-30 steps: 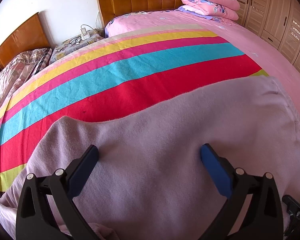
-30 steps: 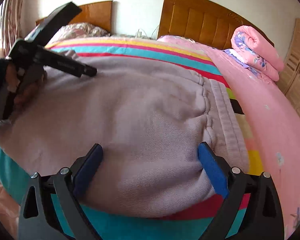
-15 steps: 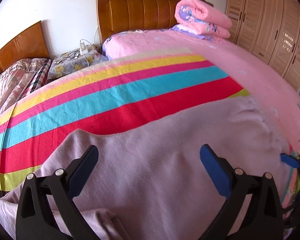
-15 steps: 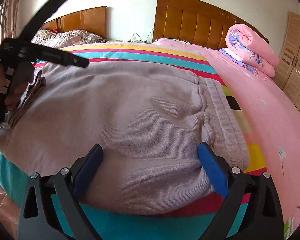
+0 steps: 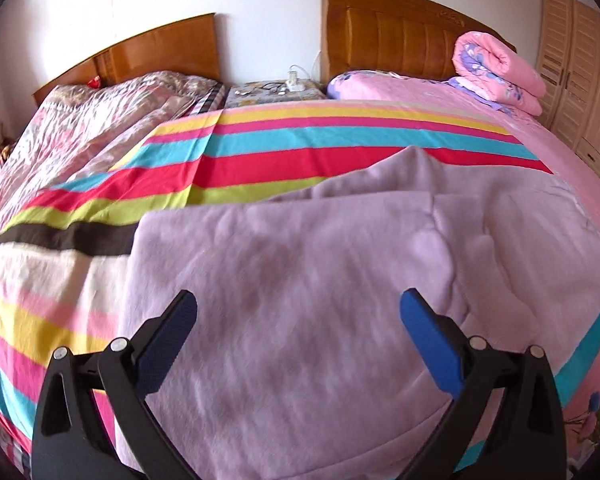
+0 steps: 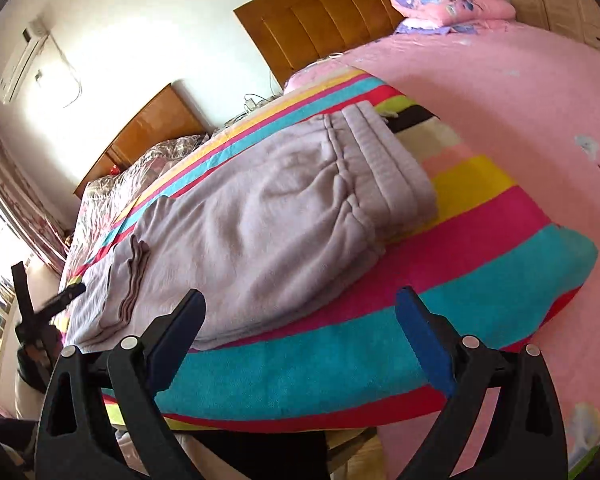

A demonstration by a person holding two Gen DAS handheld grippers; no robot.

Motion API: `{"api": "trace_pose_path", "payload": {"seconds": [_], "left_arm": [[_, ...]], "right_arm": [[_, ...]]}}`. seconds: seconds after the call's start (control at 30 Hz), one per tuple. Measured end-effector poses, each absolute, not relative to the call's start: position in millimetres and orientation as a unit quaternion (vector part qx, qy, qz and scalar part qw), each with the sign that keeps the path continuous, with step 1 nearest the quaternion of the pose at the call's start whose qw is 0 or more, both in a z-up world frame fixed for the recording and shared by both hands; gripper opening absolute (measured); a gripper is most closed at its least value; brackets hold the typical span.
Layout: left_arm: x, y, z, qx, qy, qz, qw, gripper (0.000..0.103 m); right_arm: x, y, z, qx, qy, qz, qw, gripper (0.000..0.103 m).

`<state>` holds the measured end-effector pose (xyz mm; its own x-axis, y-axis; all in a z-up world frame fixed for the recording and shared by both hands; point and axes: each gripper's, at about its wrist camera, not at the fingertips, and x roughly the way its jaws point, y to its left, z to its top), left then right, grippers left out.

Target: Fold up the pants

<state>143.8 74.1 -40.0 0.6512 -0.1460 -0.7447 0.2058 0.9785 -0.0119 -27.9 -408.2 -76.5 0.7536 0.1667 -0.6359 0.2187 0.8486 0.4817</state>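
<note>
The lilac sweatpants point(image 6: 260, 216) are laid folded on the striped blanket point(image 6: 480, 276), their long axis running along the stripes with the ribbed waistband point(image 6: 384, 160) toward the pink bedsheet point(image 6: 500, 92). The left gripper point(image 5: 298, 336) is held wide open and empty just above the fabric, while the right gripper point(image 6: 298, 328) is likewise spread and empty, set back over the blanket's edge beside the pants. No writing is seen.

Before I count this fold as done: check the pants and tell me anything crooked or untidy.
The lilac sweatpants lie folded on the striped blanket. One oddity: the leg cuffs sit bunched and rippled on top, short of the folded edge. Both grippers are open, clear of the cloth.
</note>
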Motion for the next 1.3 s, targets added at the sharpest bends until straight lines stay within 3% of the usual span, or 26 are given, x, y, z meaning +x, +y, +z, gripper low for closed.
{"api": "trace_pose_path", "payload": {"seconds": [0.1, 0.27, 0.43, 0.7, 0.83, 1.03, 1.2, 1.3], "left_arm": [[134.2, 93.9, -53.1, 0.009, 0.412, -0.089, 0.907, 0.102], [129.8, 75.7, -67.2, 0.089, 0.406, -0.071, 0.907, 0.102], [134.3, 86.5, -69.6, 0.058, 0.419, -0.089, 0.902, 0.102], [135.1, 83.6, -70.5, 0.059, 0.416, -0.088, 0.903, 0.102], [135.3, 82.9, -69.7, 0.059, 0.415, -0.089, 0.903, 0.102], [136.1, 83.3, -69.3, 0.057, 0.415, -0.090, 0.904, 0.102], [136.1, 83.2, -68.9, 0.057, 0.414, -0.092, 0.904, 0.102], [134.5, 83.5, -69.2, 0.056, 0.413, -0.096, 0.904, 0.102]], "right_arm": [[-16.1, -414.3, -76.6, 0.314, 0.346, -0.011, 0.884, 0.091], [6.4, -437.6, -87.3, 0.371, 0.356, -0.039, 0.857, 0.091], [12.3, -438.5, -92.2, 0.413, 0.354, -0.011, 0.839, 0.087], [7.7, -423.5, -85.3, 0.402, 0.391, -0.023, 0.828, 0.077], [20.2, -426.3, -85.8, 0.403, 0.383, -0.054, 0.830, 0.082], [17.9, -390.3, -84.2, 0.358, 0.431, 0.016, 0.828, 0.081], [13.7, -424.5, -97.5, 0.474, 0.350, -0.035, 0.807, 0.064], [9.2, -429.1, -104.3, 0.491, 0.333, -0.068, 0.802, 0.039]]}}
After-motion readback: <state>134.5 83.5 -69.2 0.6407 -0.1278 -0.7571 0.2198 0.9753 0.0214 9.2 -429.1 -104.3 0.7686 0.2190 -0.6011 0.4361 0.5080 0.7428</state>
